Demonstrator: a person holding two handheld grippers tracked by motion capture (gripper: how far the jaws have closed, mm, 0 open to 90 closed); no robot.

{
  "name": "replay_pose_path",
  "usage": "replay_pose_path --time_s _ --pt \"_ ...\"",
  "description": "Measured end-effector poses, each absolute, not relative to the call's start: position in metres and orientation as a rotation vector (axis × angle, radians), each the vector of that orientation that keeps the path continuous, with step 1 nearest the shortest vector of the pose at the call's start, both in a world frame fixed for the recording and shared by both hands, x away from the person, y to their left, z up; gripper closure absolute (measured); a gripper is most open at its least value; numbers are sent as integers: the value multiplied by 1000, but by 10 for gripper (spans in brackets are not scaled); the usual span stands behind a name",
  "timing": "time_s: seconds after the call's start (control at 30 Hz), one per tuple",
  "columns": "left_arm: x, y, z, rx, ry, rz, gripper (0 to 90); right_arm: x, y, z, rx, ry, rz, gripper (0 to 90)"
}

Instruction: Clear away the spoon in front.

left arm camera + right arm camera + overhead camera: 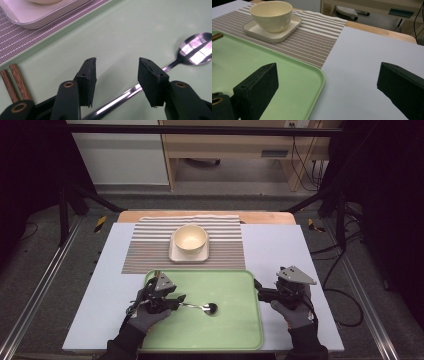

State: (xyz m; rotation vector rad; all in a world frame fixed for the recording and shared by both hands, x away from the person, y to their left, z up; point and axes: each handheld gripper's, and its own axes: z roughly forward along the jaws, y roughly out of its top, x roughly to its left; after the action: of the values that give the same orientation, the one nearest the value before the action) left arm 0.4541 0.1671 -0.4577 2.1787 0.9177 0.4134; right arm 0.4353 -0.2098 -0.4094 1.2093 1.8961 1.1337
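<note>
A metal spoon (202, 307) lies on the green tray (235, 330), bowl end to the right. My left gripper (180, 299) sits low over its handle at the tray's left side. In the left gripper view the jaws (116, 67) stand apart, and the spoon's handle (125, 96) runs on the tray between and under them, passing beneath the right pad (151, 82); neither pad presses on it. The spoon's bowl (197, 50) lies ahead to the right. My right gripper (259, 290) hovers at the tray's right edge, wide open (327, 80) and holding nothing.
A cream bowl (190, 239) stands on a square cream plate (175, 256) on a striped placemat (145, 245) behind the tray. Two wooden chopsticks (15, 82) lie at the tray's left. A pale mat (280, 250) covers the table around them.
</note>
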Motion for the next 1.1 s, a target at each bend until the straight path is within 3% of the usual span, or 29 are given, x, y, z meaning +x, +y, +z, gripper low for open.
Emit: replay_pose_path --time_s 0.17,0.4,0.53,1.1 --pt "448 164 -450 2148 887 416 532 435 -210 -409 1206 1896 1132 38" --pt "435 145 -445 2146 833 376 782 436 -209 -410 1205 1900 1129 38" --pt "434 131 -451 2178 836 366 880 436 -209 -410 1203 1903 1128 38" --pt "439 105 -469 2271 831 318 896 436 -208 -410 1204 1905 1128 39"
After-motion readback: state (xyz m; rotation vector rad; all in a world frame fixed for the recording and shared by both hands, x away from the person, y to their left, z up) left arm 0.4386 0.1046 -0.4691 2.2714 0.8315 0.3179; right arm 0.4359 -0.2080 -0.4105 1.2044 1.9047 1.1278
